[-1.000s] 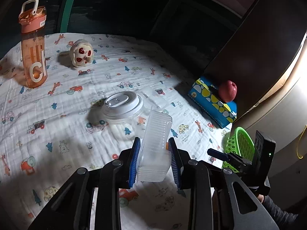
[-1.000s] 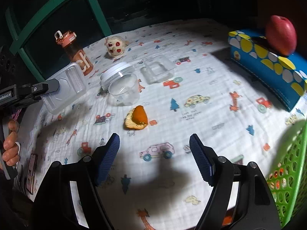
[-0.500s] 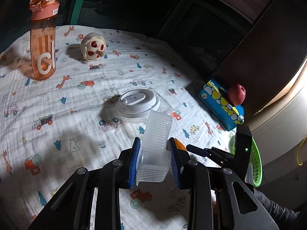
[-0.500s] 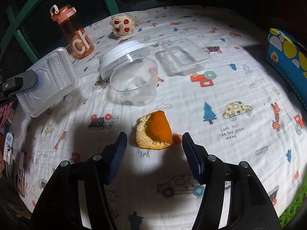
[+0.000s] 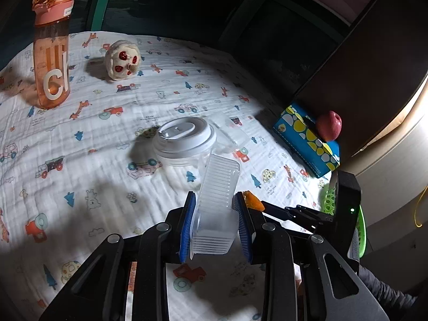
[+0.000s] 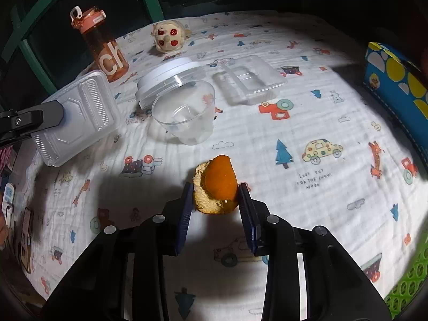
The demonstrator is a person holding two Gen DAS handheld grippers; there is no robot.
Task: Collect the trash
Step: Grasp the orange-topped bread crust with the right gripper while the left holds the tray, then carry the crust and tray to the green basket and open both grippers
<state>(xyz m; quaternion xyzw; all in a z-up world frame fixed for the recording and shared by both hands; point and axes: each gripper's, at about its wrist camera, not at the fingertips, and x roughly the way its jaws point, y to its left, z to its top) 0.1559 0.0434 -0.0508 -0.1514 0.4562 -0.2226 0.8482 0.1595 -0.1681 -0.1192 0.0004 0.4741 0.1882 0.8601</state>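
Left gripper [image 5: 216,223]: blue-padded jaws clamped on a ribbed clear plastic container [image 5: 217,208], which stands up out of the jaws and tilts slightly right, held off the cloth.

Right gripper [image 6: 216,208]: jaws narrowed around an orange peel [image 6: 217,184]; both pads sit against or just beside its sides, and whether they press it firmly cannot be told. The peel lies on the printed tablecloth [image 6: 307,133], orange skin up, pale pith to the left. In the left wrist view a sliver of it shows just right of the left jaws.

Just beyond the right jaws: an open clear plastic cup [image 6: 184,115], tipped toward the camera.

Touching the cup's far-left rim: a white round lid [image 6: 165,80] on a low clear tub.

Right of the lid, beyond the jaws: a flat clear plastic tray [image 6: 248,80], lying on the cloth.

Far left: an orange water bottle [image 6: 100,42], upright.

Farthest, beyond the lid: a small cream plush toy [image 6: 167,36] with red spots.

Far right: a blue patterned box [image 5: 307,140] with a red apple [image 5: 329,129] on top.

Near right edge: a green perforated basket [image 6: 406,286].
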